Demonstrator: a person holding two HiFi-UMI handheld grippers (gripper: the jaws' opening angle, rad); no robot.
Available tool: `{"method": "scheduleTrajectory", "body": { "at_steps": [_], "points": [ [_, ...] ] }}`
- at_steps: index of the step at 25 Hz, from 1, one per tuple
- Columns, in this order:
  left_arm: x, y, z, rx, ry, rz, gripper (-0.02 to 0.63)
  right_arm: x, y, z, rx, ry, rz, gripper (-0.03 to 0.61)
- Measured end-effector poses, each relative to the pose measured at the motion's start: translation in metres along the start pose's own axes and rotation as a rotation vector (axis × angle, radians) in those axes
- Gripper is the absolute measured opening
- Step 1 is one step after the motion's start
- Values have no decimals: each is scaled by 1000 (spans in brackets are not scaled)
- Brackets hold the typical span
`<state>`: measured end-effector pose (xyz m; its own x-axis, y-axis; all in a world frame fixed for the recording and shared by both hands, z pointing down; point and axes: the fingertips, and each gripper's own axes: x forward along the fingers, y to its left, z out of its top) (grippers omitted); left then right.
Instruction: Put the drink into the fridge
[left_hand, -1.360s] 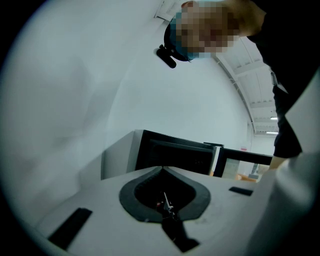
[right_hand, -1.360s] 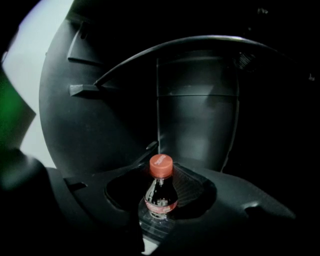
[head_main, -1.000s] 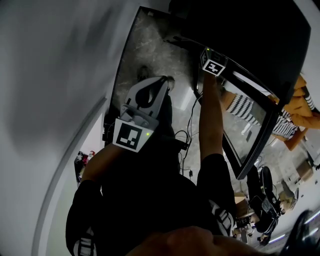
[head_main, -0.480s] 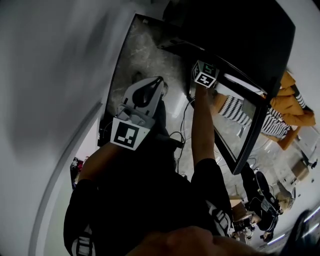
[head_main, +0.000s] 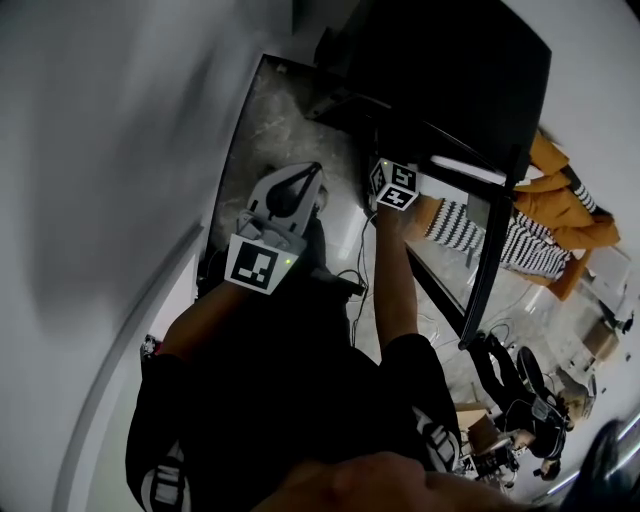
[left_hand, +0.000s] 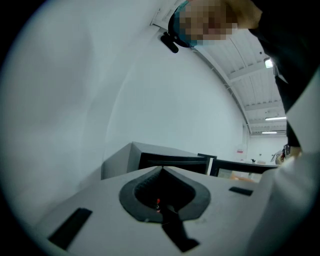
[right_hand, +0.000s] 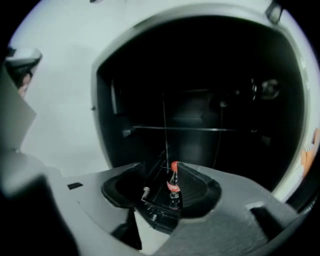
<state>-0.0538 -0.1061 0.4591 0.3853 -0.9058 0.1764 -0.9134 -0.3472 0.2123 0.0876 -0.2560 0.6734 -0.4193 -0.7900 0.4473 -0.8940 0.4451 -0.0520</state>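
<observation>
Shows the drink bottle (right_hand: 173, 181), red-capped and upright, on a dark tray low inside the open fridge (right_hand: 200, 100), ahead of the right gripper (right_hand: 161, 169) and framed by its released, parted jaws, nearer the right-hand one. Places the left gripper (left_hand: 162, 169) apart from the bottle, clenched tip to tip on nothing and aimed toward a white wall (left_hand: 165, 90). In the head view, sets the right gripper at the fridge opening beside the glass door (head_main: 490, 250).
</observation>
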Motion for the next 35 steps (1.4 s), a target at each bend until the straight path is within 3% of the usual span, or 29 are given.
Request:
{"method": "scheduleTrajectory", "body": {
  "at_steps": [9, 22, 35],
  "points": [
    [-12, -10, 28, 28, -41, -16, 5, -60, 24, 32, 38, -29, 17, 144],
    [-23, -8, 40, 54, -77, -46, 5, -127, 37, 86, 114, -109, -38, 71],
    [-28, -20, 73, 88, -127, -100, 5, -206, 54, 141, 62, -208, -88, 17]
  ]
}}
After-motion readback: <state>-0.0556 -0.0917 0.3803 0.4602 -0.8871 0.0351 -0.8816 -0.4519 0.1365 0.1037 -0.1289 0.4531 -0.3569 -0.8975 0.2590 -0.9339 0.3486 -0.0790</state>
